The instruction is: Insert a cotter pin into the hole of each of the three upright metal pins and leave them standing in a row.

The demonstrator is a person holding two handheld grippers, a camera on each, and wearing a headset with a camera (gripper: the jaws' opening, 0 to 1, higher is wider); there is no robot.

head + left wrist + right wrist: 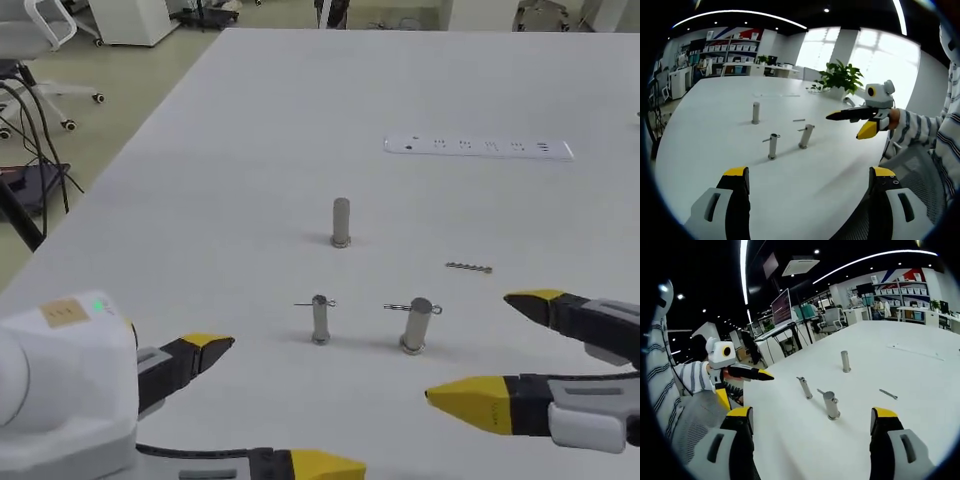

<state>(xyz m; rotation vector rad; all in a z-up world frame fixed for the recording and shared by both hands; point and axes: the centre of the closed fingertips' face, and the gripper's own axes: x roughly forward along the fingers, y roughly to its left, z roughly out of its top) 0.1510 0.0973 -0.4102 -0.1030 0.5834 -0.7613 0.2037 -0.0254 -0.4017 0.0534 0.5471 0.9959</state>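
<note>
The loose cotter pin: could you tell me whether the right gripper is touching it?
Apart. The head view shows bare table between the loose cotter pin and the right gripper.

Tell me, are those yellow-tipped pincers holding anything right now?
Nothing is held. The left gripper and the right gripper both stand open and empty; the loose cotter pin lies on the table, apart from them.

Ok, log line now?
near-left pin: cotter in | near-right pin: cotter in | far pin: bare | loose cotter pin: on table | left gripper: open | right gripper: open
</note>
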